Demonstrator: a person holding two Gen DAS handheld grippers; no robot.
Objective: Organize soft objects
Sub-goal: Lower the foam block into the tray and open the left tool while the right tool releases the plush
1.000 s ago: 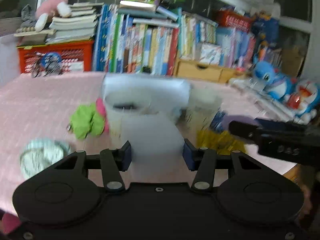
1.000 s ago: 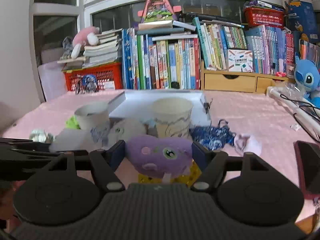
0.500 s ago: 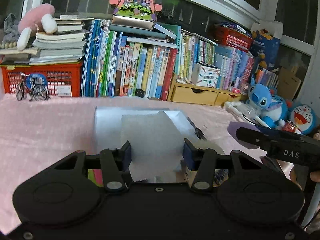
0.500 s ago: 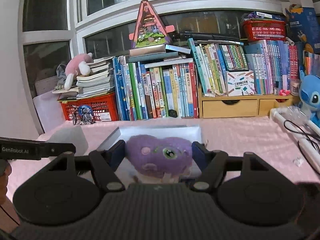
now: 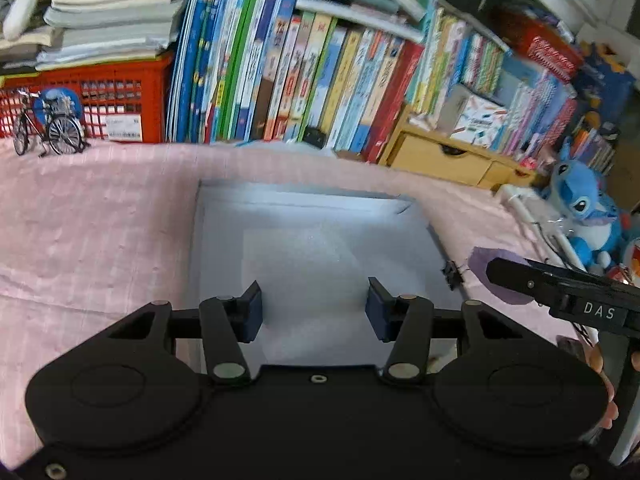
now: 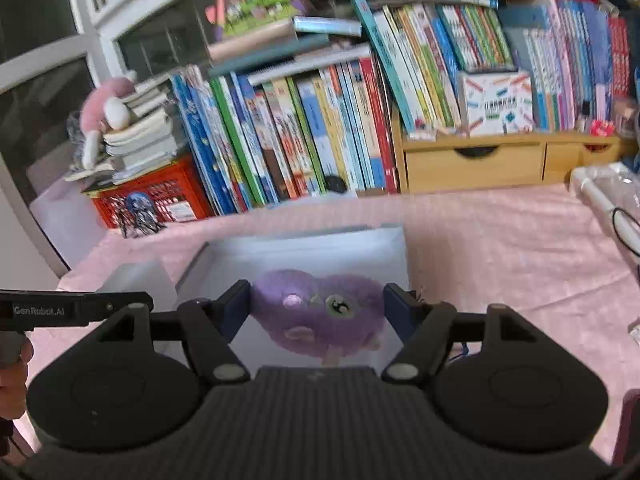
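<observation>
With our left hand-held gripper clamping a foam sheet and the right squeezing the purple plush above the tray, letting go early could drop either onto the tabletop.

My left gripper: black body, two round discs, silver screws, dark-blue pads. Right gripper: ribbed grey body, same blue pads. White "DAS" at the left view's right edge, "GenRobot.AI" at the right view's left edge.
</observation>
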